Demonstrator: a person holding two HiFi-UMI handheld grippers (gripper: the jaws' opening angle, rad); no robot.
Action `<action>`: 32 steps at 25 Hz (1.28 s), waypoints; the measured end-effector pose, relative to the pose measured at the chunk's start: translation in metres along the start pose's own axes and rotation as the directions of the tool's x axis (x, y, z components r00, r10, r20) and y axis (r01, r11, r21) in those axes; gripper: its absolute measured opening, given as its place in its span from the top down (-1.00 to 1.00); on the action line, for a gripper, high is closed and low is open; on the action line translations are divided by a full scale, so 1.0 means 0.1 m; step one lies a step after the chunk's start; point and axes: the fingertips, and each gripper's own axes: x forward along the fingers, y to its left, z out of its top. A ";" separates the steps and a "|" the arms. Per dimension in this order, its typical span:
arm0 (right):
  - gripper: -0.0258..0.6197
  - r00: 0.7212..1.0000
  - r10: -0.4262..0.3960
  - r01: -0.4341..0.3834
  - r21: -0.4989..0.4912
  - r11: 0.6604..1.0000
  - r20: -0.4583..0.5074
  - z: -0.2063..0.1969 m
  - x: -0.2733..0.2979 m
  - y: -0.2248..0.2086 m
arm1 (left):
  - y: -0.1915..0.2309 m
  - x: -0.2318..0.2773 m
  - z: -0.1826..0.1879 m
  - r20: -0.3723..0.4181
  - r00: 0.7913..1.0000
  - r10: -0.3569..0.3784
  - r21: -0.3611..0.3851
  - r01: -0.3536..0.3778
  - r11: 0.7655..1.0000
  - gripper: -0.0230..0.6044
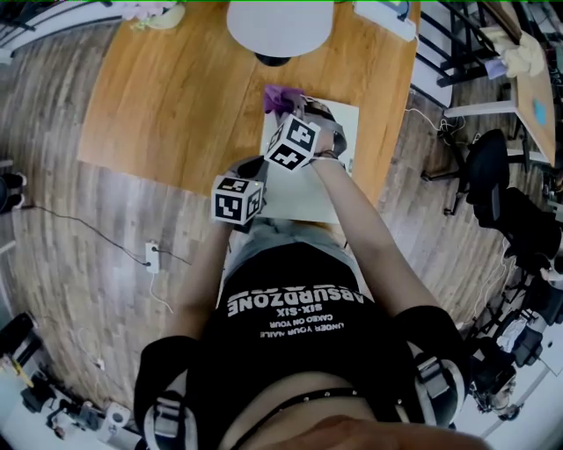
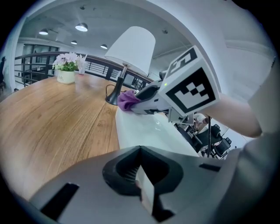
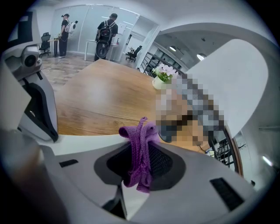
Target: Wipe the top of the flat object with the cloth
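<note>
A white flat board (image 1: 310, 180) lies on the wooden table (image 1: 176, 97) near its front edge. In the head view my right gripper (image 1: 287, 107) reaches over the board's far end, shut on a purple cloth (image 1: 281, 97). The right gripper view shows the cloth (image 3: 141, 151) bunched between the jaws, just above the board (image 3: 83, 143). My left gripper (image 1: 254, 172) sits at the board's near left edge. In the left gripper view its jaws are shut on the thin white edge (image 2: 146, 192), with the board (image 2: 140, 131) stretching ahead to the right gripper (image 2: 146, 99) and the cloth (image 2: 126, 100).
A white-shaded lamp (image 1: 279, 26) stands on the table just beyond the board, its dark base (image 2: 114, 96) next to the cloth. A flower pot (image 2: 66, 75) sits at the far left corner. Office chairs (image 1: 488, 176) stand to the right. People (image 3: 106, 37) stand far off.
</note>
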 end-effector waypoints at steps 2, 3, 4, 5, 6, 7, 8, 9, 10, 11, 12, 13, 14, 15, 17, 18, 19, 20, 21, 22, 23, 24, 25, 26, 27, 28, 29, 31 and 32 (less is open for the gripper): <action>0.59 1.000 -0.008 0.008 -0.018 1.000 0.002 0.01 -0.04 0.02 | 0.05 -0.08 -0.04 -0.002 1.000 0.024 -0.002 -0.024 1.000 0.88; 0.59 1.000 -0.010 0.010 -0.025 1.000 0.004 0.03 -0.06 0.04 | 0.07 -0.13 -0.07 -0.001 0.999 0.033 -0.010 -0.033 0.999 0.88; 0.59 1.000 -0.009 0.009 -0.031 0.999 0.005 0.04 -0.08 0.07 | 0.11 -0.18 -0.09 0.001 0.999 0.040 -0.020 -0.040 0.999 0.88; 0.60 1.000 -0.009 0.010 -0.039 0.999 0.005 0.04 -0.09 0.11 | 0.14 -0.23 -0.12 0.004 0.999 0.048 -0.031 -0.048 0.998 0.88; 0.59 1.000 -0.011 0.011 -0.048 0.999 0.006 0.05 -0.10 0.15 | 0.18 -0.28 -0.15 0.006 0.998 0.057 -0.040 -0.056 0.998 0.88; 0.59 1.000 -0.013 0.013 -0.056 0.998 0.009 0.06 -0.12 0.18 | 0.21 -0.33 -0.18 0.008 0.998 0.066 -0.047 -0.065 0.997 0.88; 0.59 1.000 -0.015 0.016 -0.064 0.998 0.011 0.06 -0.13 0.21 | 0.24 -0.37 -0.20 0.011 0.997 0.076 -0.053 -0.075 0.996 0.88; 0.59 1.000 -0.017 0.018 -0.069 0.997 0.014 0.06 -0.14 0.23 | 0.26 -0.40 -0.22 0.015 0.996 0.085 -0.059 -0.084 0.995 0.88; 0.59 1.000 -0.017 0.018 -0.072 0.997 0.018 0.06 -0.16 0.25 | 0.27 -0.43 -0.24 0.017 0.995 0.094 -0.065 -0.093 0.994 0.88; 0.59 1.000 -0.015 0.016 -0.074 0.997 0.021 0.05 -0.17 0.28 | 0.27 -0.44 -0.26 0.019 0.995 0.102 -0.071 -0.101 0.992 0.88; 0.59 1.000 -0.011 0.013 -0.075 0.997 0.024 0.04 -0.19 0.31 | 0.27 -0.46 -0.28 0.020 0.994 0.109 -0.076 -0.107 0.991 0.88; 0.59 1.000 -0.008 0.010 -0.077 0.997 0.025 0.02 -0.20 0.34 | 0.27 -0.47 -0.29 0.021 0.993 0.115 -0.078 -0.113 0.990 0.88; 0.59 1.000 -0.005 0.007 -0.079 0.997 0.025 0.01 -0.21 0.37 | 0.27 -0.48 -0.31 0.022 0.992 0.121 -0.078 -0.119 0.990 0.88; 0.59 1.000 -0.003 0.005 -0.080 0.997 0.027 0.01 -0.23 0.40 | 0.26 -0.50 -0.31 0.024 0.992 0.126 -0.076 -0.124 0.989 0.88; 0.59 1.000 -0.001 0.004 -0.080 0.997 0.031 0.00 -0.27 0.46 | 0.25 -0.53 -0.33 0.027 0.991 0.135 -0.070 -0.132 0.989 0.88; 0.59 0.999 -0.002 0.005 -0.079 0.997 0.034 0.00 -0.29 0.49 | 0.24 -0.55 -0.33 0.029 0.990 0.138 -0.068 -0.136 0.988 0.88; 0.59 0.999 -0.001 0.004 -0.077 0.997 0.035 -0.01 -0.31 0.53 | 0.23 -0.57 -0.34 0.032 0.989 0.141 -0.065 -0.139 0.988 0.88; 0.59 0.999 -0.001 0.004 -0.076 0.997 0.036 -0.01 -0.33 0.56 | 0.22 -0.58 -0.34 0.034 0.989 0.144 -0.063 -0.142 0.988 0.88; 0.59 0.999 0.000 0.003 -0.074 0.997 0.036 -0.01 -0.35 0.58 | 0.21 -0.60 -0.35 0.036 0.989 0.146 -0.061 -0.144 0.988 0.88; 0.59 0.999 0.001 0.001 -0.073 0.997 0.037 -0.02 -0.37 0.61 | 0.20 -0.62 -0.36 0.037 0.988 0.148 -0.059 -0.146 0.988 0.88; 0.59 0.999 0.006 -0.003 -0.071 0.997 0.038 -0.02 -0.38 0.64 | 0.20 -0.63 -0.37 0.037 0.988 0.150 -0.058 -0.148 0.987 0.88; 0.59 0.999 0.010 -0.008 -0.069 0.998 0.040 -0.02 -0.40 0.68 | 0.19 -0.64 -0.39 0.036 0.988 0.153 -0.058 -0.150 0.987 0.88; 0.59 0.999 0.013 -0.010 -0.067 0.998 0.043 -0.02 -0.42 0.71 | 0.19 -0.65 -0.41 0.036 0.987 0.155 -0.058 -0.153 0.987 0.88; 0.60 0.999 0.015 -0.012 -0.065 0.998 0.045 -0.02 -0.44 0.74 | 0.18 -0.66 -0.43 0.037 0.987 0.158 -0.060 -0.155 0.986 0.88; 0.59 0.999 0.019 -0.016 -0.063 0.998 0.048 -0.02 -0.46 0.78 | 0.17 -0.68 -0.45 0.039 0.986 0.160 -0.062 -0.157 0.986 0.88; 0.59 0.998 0.024 -0.021 -0.061 0.998 0.052 -0.02 -0.49 0.83 | 0.17 -0.70 -0.47 0.041 0.986 0.162 -0.064 -0.159 0.985 0.88; 0.59 0.998 0.027 -0.024 -0.059 0.998 0.055 -0.02 -0.51 0.87 | 0.17 -0.71 -0.48 0.042 0.986 0.164 -0.065 -0.161 0.985 0.88; 0.59 0.998 0.032 -0.028 -0.058 0.998 0.061 -0.02 -0.56 0.96 | 0.17 -0.74 -0.51 0.042 0.985 0.168 -0.064 -0.166 0.984 0.88; 0.59 0.997 0.035 -0.031 -0.059 0.998 0.064 -0.03 -0.59 1.01 | 0.17 -0.75 -0.53 0.043 0.984 0.171 -0.064 -0.168 0.984 0.88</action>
